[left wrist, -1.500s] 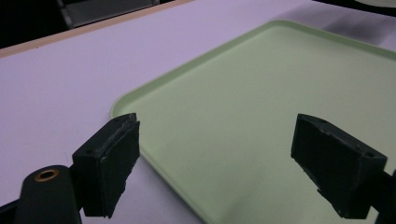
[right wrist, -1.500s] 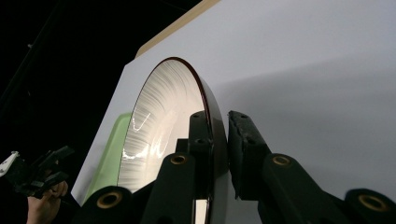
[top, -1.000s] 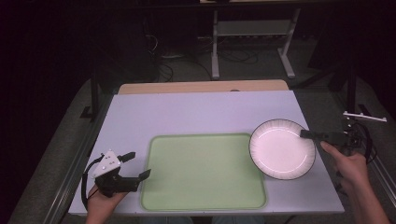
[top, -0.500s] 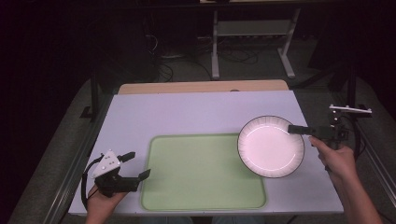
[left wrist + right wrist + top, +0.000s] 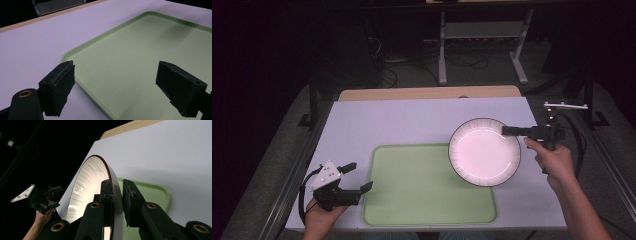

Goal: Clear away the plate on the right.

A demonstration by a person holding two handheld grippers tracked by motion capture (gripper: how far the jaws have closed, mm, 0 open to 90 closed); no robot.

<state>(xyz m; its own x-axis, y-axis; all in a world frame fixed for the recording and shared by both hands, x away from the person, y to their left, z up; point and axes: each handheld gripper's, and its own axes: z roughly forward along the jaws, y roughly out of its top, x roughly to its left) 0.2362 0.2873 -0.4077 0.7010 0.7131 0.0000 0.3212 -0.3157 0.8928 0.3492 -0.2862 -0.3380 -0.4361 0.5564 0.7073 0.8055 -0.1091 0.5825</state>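
Note:
A white plate (image 5: 484, 151) with a dark rim hangs tilted above the table's right side, partly over the green mat (image 5: 422, 185). My right gripper (image 5: 508, 131) is shut on the plate's right rim. Seen from the right gripper view, the plate (image 5: 87, 187) stands edge-on with its rim pinched by my right gripper (image 5: 117, 195). My left gripper (image 5: 357, 176) rests open at the table's front left, beside the mat's left edge. In the left gripper view its jaws stand wide apart over the mat's corner (image 5: 125, 62), with nothing between them.
The pale lavender table top (image 5: 412, 122) has a wooden strip (image 5: 427, 93) along its far edge. Metal stand legs (image 5: 442, 55) and cables lie on the dark floor behind the table. A black frame rail (image 5: 612, 165) runs along the right side.
My right gripper has lifted the plate and carried it left and towards the mat. The left gripper has stayed where it was.

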